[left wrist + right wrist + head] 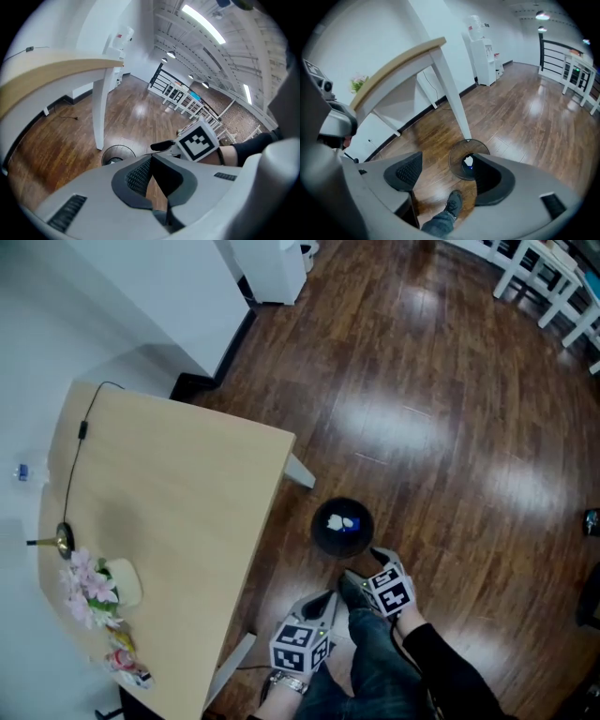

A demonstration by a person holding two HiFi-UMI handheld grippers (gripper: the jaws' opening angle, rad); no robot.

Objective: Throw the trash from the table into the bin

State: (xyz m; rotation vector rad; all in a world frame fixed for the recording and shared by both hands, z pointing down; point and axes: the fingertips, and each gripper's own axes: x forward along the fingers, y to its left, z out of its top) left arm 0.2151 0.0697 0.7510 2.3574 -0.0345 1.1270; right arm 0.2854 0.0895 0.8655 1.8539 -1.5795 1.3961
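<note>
Trash, a white-and-blue bit, already sat inside the bin on the floor beside the table. Right gripper hung over it, jaws spread wide and empty. Left gripper was pinched closed on nothing. Colourful wrappers near the flowers probably had yet to go.

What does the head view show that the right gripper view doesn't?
Only the head view: the tabletop from above, with a cable and wrappers on it. Only the right gripper view: how the right gripper stands, jaws wide apart, nothing between them. Both: the bin on the floor by the table, white trash inside.
</note>
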